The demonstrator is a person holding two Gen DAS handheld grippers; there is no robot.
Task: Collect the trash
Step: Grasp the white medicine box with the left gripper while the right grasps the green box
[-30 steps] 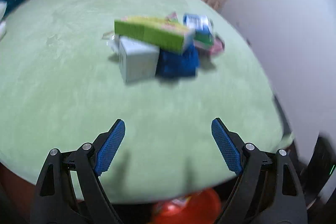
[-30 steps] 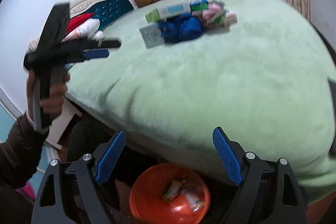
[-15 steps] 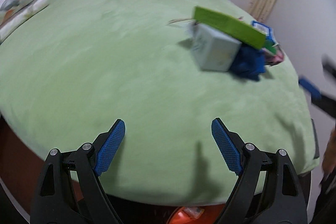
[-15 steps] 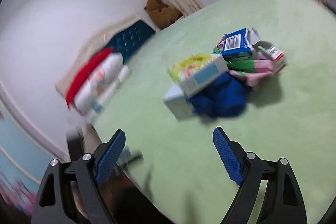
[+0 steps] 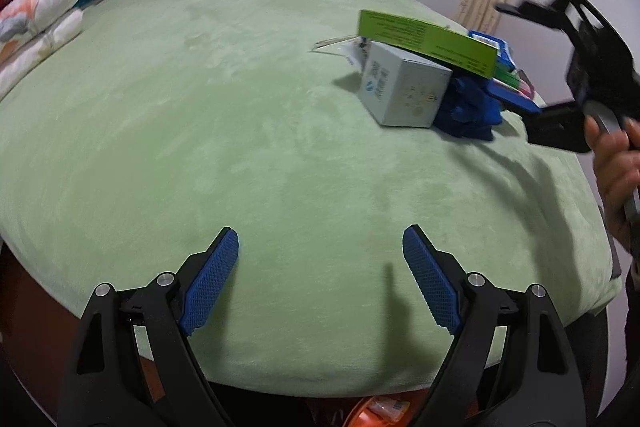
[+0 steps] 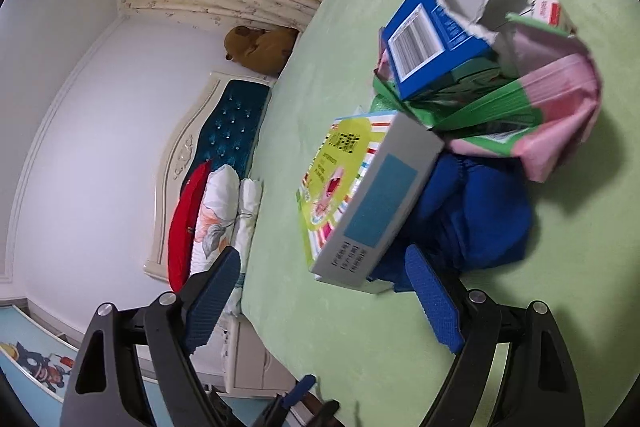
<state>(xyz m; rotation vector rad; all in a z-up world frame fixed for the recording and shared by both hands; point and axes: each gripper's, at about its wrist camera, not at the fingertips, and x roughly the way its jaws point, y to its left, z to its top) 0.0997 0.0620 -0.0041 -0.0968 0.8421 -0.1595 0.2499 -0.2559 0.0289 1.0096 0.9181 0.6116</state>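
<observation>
Green bed (image 5: pixel 200 131): trash pile (image 6: pixel 460 131) just ahead of released, empty right hand-held gripper (image 6: pixel 320 291).

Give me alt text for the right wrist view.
Open right gripper nears a trash pile on a green bed: long box atop blue cloth, blue carton and pink-green wrapper behind.

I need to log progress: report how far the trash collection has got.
Done: some wrappers already lie in the orange bin below the bed edge. In hand: nothing; the left tool and right tool are both open and empty, the right one near the long box. Left: the whole pile, including the blue carton and pink-green bag.
</observation>
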